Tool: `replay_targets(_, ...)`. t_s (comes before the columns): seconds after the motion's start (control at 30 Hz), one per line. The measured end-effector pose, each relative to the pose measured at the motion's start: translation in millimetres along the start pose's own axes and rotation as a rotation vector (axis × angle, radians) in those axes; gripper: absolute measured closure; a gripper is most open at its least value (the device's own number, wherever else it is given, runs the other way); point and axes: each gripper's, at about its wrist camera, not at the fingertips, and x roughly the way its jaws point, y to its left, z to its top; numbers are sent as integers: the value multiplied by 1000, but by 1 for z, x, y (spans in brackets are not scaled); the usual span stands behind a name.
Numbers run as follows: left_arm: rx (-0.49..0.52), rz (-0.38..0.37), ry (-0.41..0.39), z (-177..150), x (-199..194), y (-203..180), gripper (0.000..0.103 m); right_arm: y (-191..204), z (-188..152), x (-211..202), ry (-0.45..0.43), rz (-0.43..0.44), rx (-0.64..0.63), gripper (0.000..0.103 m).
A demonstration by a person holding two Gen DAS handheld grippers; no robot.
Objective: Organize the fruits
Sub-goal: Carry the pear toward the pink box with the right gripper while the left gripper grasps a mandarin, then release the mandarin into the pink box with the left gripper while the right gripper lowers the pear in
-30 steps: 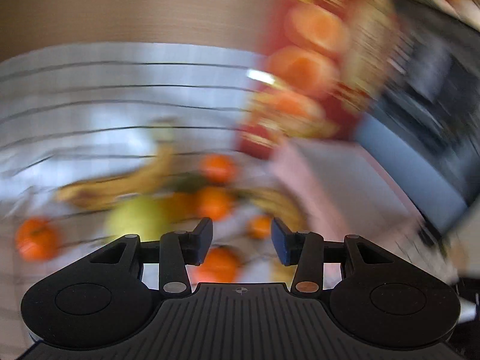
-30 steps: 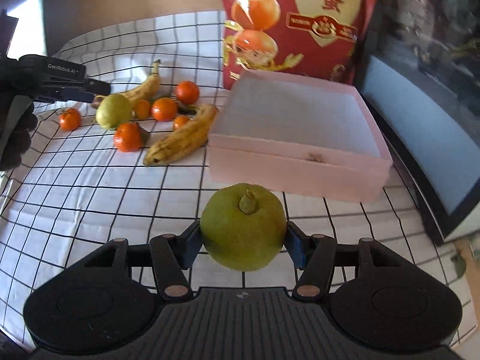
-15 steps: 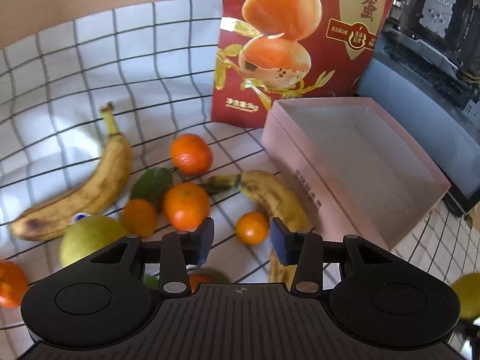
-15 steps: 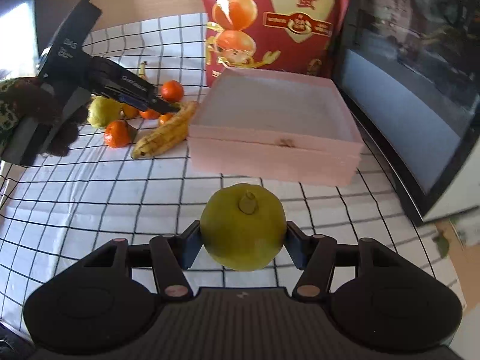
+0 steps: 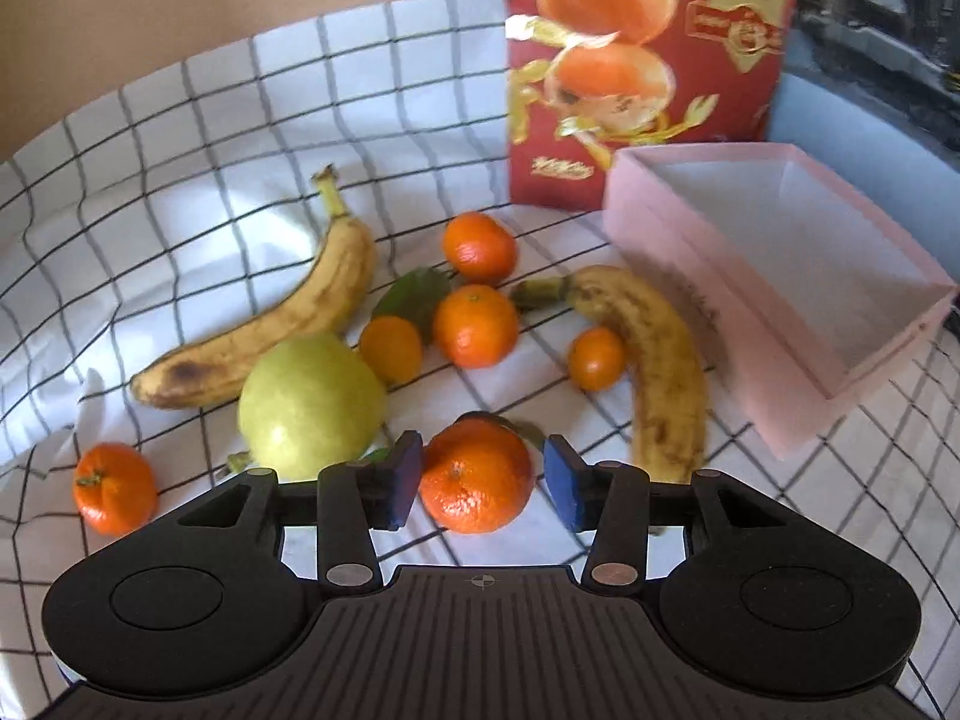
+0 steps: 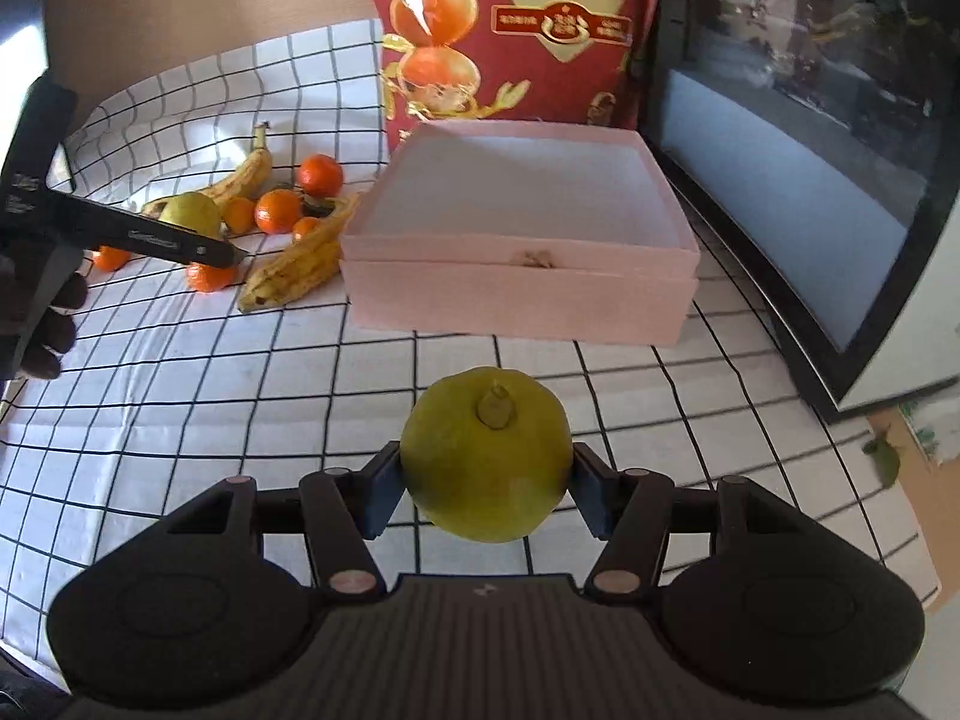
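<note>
My right gripper (image 6: 485, 483) pinches a green pear (image 6: 486, 453) across its belly, stem up, held above the cloth (image 6: 180, 372) short of the pink box (image 6: 519, 294). My left gripper (image 5: 478, 483) is spread, its blue pads either side of a mandarin (image 5: 476, 477) but not pressing it as far as I can tell.

What worries me is the pear: it is round, smooth and waxy-looking, and the pads meet it only at two small spots, so a tilt on the way over the box wall could let it roll out. The box is empty, thin-walled card by the look of it; a clipped rim would probably shove it into the banana (image 5: 651, 360) lying against its side.

On the left the risk is crowding. The mandarin sits just beside a second pear (image 5: 309, 402), with a leaf near it — closing off-centre could nudge that pear or squeeze the soft, dimpled peel too hard. The cloth is loose and wrinkled, so a dragged pad might pull it and set the other mandarins rolling.

The bananas are curved, yellow and brown-speckled, likely soft. Behind stands a glossy red bag (image 5: 648, 60).
</note>
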Motion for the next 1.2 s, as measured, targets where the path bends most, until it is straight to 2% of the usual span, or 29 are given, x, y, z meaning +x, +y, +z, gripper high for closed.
replay_targets(0.17, -81, -22, 39, -5, 8, 12, 51, 3, 1, -6, -12, 2, -34, 45)
replay_targets(0.37, -111, -20, -19, -4, 0, 14, 55, -6, 0, -8, -10, -9, -30, 45)
replay_targets(0.43, -123, -33, -67, 2, -14, 12, 55, -8, 0, -10, -14, -11, -27, 45)
replay_targets(0.6, -80, -127, -223, 47, -54, -8, 55, -18, 10, -17, -48, -12, -23, 45)
replay_targets(0.7, -4, -170, -255, 87, -54, -36, 55, -23, 21, -21, -77, -13, -34, 45)
replay_targets(0.8, 117, -179, -220, 121, -32, -77, 55, -28, 27, -25, -98, -2, -52, 45)
replay_targets(0.93, 265, -147, -93, 140, 21, -129, 55, -42, 30, -28, -114, 12, -85, 45)
replay_targets(1.0, 328, -80, -15, 142, 51, -150, 55, -54, 31, -25, -115, 15, -82, 45)
replay_targets(1.13, 395, 37, 115, 141, 94, -170, 55, -78, 33, -16, -112, 32, -60, 45)
replay_targets(1.2, 462, 110, 149, 139, 108, -181, 54, -88, 34, -12, -111, 43, -54, 45)
